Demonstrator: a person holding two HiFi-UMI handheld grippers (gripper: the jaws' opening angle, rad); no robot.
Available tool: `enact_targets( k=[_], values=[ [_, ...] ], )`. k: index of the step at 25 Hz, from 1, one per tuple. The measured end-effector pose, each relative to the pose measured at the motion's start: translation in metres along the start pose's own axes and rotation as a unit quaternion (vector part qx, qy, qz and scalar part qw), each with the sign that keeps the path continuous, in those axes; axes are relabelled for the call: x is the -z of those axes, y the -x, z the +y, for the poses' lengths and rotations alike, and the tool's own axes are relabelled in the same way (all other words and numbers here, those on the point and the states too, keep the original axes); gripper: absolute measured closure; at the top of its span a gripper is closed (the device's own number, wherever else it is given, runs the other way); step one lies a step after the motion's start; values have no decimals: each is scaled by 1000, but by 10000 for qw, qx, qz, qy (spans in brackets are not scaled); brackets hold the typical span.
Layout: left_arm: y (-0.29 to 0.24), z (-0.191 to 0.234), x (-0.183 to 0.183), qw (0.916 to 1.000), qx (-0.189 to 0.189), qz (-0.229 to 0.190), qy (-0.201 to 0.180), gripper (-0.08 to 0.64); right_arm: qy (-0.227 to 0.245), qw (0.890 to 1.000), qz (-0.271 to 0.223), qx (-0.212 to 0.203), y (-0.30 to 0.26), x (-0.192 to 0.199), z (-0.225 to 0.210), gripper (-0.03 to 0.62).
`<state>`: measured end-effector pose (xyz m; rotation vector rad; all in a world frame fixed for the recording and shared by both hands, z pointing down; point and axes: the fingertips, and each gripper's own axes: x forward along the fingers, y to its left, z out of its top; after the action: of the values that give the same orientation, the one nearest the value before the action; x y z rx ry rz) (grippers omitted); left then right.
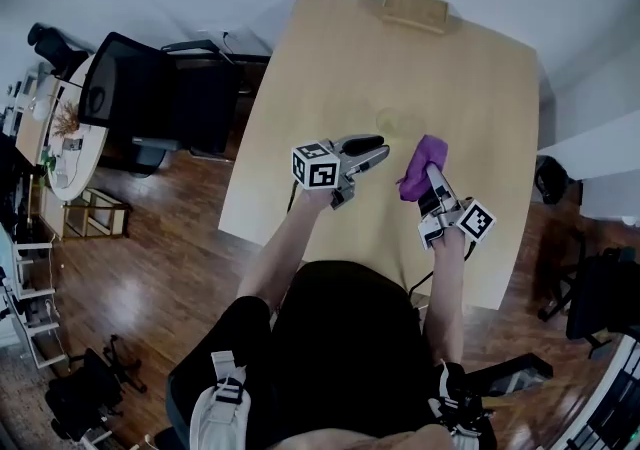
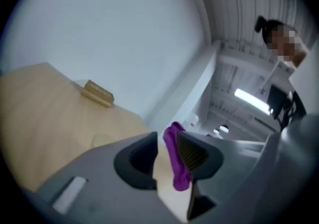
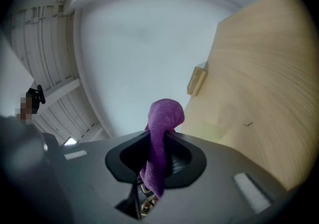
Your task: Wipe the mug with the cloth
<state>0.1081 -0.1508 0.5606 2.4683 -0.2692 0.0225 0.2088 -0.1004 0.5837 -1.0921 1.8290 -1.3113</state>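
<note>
The purple cloth (image 3: 162, 118) is pinched in the right hand-held gripper (image 3: 154, 156); the left hand-held gripper (image 1: 376, 151) beside it gapes empty.

- I'm counting one light wooden table (image 1: 310, 88) in the middle of the room.
- Two grippers are showing: the left gripper (image 1: 383, 151) and the right gripper (image 1: 433, 176).
- Two cubes are riding on them, one marker cube (image 1: 318, 166) on the left and another marker cube (image 1: 475, 221) on the right.
- One purple cloth (image 1: 428, 151) is hanging around, just the one.
- One small wooden block (image 1: 416, 8) is sitting at the table's far edge.
- One faint round shape (image 1: 393, 121) is showing on the tabletop, and I can't tell what it is.
- One black office chair (image 1: 140, 98) is standing nearby.
- One round white table (image 1: 70, 153) is standing past the chair.
- Two people are turning up: the person holding the grippers (image 1: 340, 338) and one other person (image 2: 279, 34) in the background.
</note>
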Motion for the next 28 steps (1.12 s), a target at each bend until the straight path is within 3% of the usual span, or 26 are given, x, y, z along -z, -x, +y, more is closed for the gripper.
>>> enact_targets(
  k=[2,4,8,11,16,19,23,28],
  values=[
    [15,-29,0,9972,315,-453,513,430,-73,9993,53,-374,0,7,20,526],
    [31,-57,0,9891,593,-841,1050,440,-163,9976,122,-659,3,15,38,526],
    [71,-93,-1,9593,979,-1695,2036,485,-140,9949,270,-961,11,34,66,526],
    [96,-110,8,9417,1217,-1991,2423,485,-98,9939,156,-1086,25,49,87,526],
    [128,-150,19,9265,1767,-2067,2600,494,226,9952,-211,-928,67,71,116,526],
    [146,-165,25,9210,1986,-2074,2634,515,317,9955,-461,-768,94,91,133,526],
    [190,-186,58,9197,2023,-1989,2715,537,585,9952,-560,-549,135,156,159,526],
    [198,-191,63,9252,1886,-1845,2727,543,535,9968,-478,-348,140,175,160,526]
  ],
)
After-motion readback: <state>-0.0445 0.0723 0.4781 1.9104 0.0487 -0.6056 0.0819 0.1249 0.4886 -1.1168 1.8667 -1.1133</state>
